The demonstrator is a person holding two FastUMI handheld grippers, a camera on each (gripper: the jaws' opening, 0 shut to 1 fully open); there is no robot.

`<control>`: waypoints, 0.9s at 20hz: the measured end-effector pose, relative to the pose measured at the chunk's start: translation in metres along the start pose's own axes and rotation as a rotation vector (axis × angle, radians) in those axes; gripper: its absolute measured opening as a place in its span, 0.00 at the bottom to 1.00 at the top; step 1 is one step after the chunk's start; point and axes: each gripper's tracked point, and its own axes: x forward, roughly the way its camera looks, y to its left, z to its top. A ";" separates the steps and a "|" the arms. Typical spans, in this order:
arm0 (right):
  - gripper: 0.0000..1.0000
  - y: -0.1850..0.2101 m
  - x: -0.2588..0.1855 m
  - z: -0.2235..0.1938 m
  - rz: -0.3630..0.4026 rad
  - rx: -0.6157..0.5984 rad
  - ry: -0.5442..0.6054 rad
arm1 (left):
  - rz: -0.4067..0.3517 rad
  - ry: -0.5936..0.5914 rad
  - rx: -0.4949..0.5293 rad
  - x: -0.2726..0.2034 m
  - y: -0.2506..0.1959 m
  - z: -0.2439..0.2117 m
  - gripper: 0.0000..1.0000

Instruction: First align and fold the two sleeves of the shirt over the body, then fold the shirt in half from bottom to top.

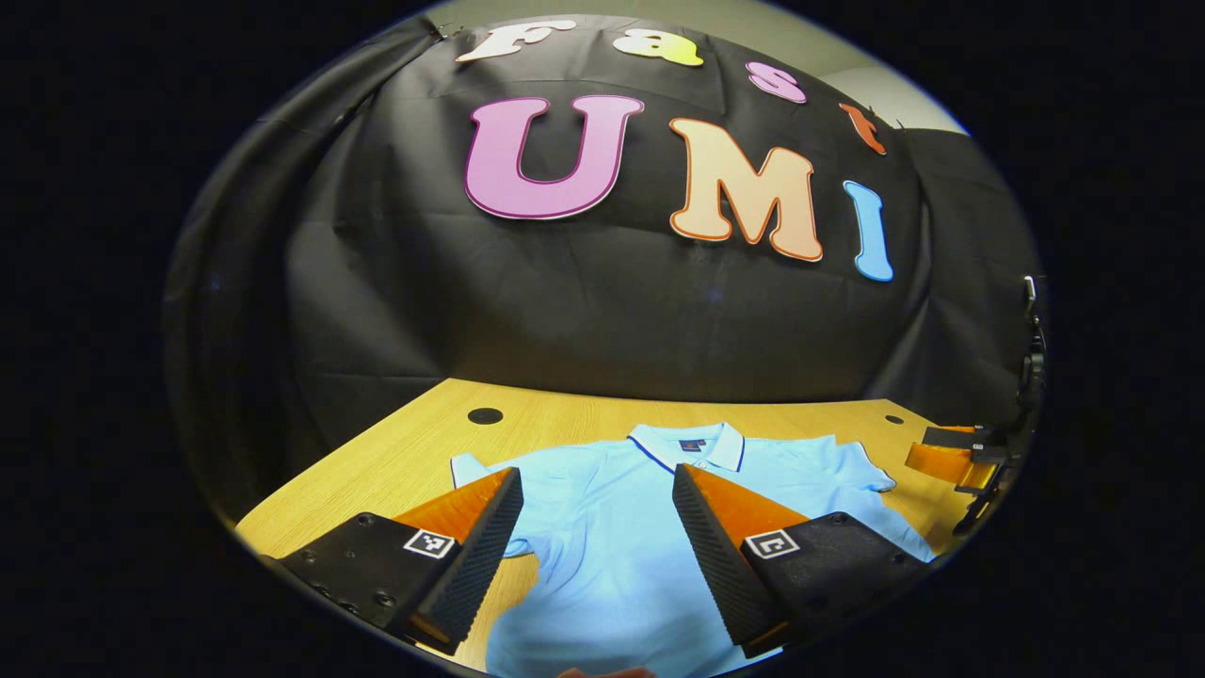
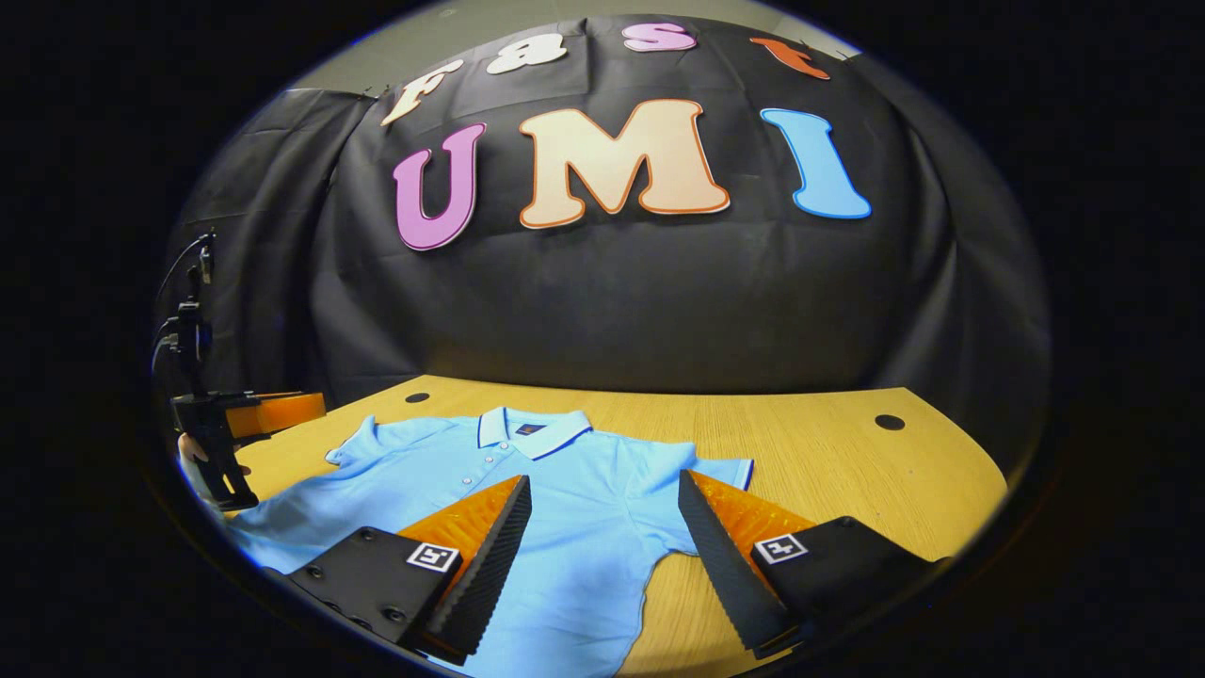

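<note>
Shirt (image 1: pixel 621 527): light blue knit polo, flat and face up on the wooden table (image 2: pixel 847 471), sleeves unfolded. Judged light, limp and easily wrinkled; best taken at a sleeve hem. Left gripper (image 1: pixel 598 490) jaws spread, empty, body cloth between them, left sleeve (image 1: pixel 471 468) just outside. Right gripper (image 2: pixel 602 499) likewise spread; right sleeve (image 2: pixel 720 468) lies at its outer jaw.

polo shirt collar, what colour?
Light blue collar with white edge and dark stripe; clearest in right gripper view.
</note>
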 end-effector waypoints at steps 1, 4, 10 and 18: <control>0.98 -0.004 0.002 -0.004 -0.012 0.001 0.013 | 0.000 0.000 0.001 -0.001 0.000 0.001 0.95; 0.98 -0.019 0.007 -0.012 -0.051 0.011 0.065 | -0.015 0.006 0.002 -0.004 -0.003 0.002 0.95; 0.97 -0.048 0.033 -0.002 -0.101 0.123 0.152 | -0.027 -0.002 -0.006 -0.006 -0.004 0.006 0.95; 0.97 -0.085 0.092 -0.025 -0.207 0.073 0.318 | -0.022 -0.005 -0.011 -0.005 0.001 0.009 0.95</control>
